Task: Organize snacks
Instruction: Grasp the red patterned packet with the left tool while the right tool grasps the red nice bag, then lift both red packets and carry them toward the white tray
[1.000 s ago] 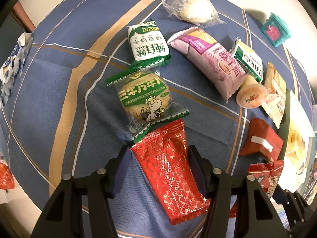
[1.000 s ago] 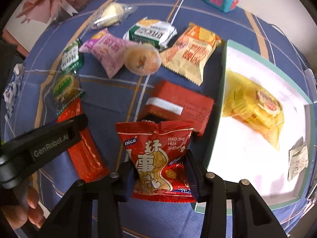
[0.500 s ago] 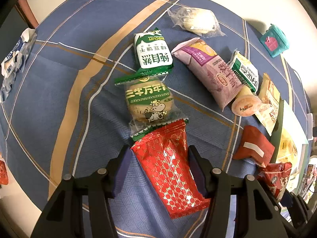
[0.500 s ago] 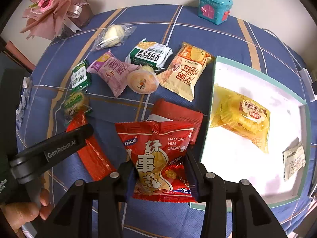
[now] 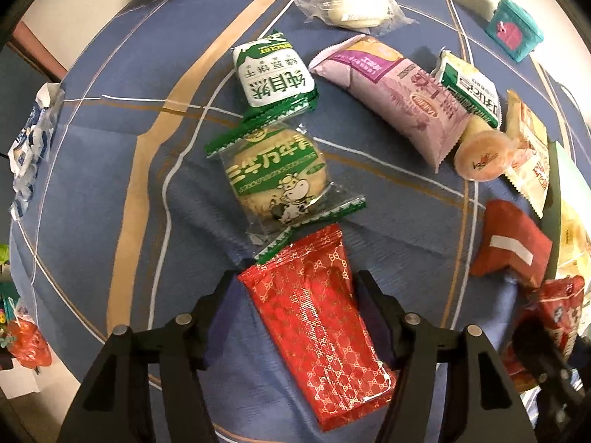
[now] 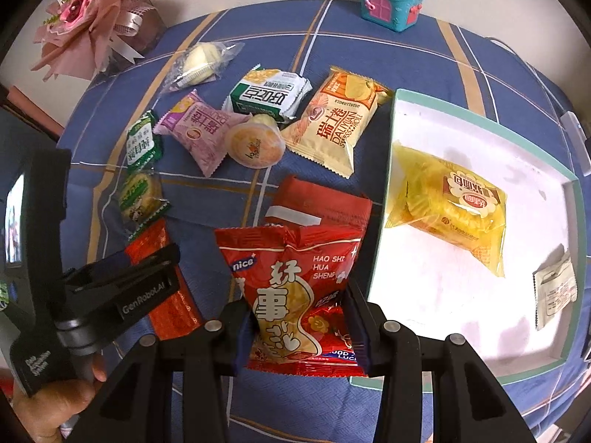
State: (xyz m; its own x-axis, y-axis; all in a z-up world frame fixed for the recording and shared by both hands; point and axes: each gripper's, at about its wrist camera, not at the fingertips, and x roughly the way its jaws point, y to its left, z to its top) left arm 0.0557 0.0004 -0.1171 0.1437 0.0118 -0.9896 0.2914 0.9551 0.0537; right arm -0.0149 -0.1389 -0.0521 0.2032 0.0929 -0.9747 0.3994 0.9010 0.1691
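Left gripper (image 5: 297, 288) spread wide around the red foil packet (image 5: 317, 332) lying flat on the blue tablecloth (image 5: 110, 184), not pinching it. Right gripper (image 6: 299, 313) clamped on the peanut bag (image 6: 295, 288), lifted just beside the white tray (image 6: 480, 118).

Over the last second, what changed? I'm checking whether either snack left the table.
The right gripper rose, lifting the peanut bag clear of the red pack; the table looks farther below. The left gripper stayed around the red wafer, which still lies on the cloth. The tray still holds only the yellow cake.
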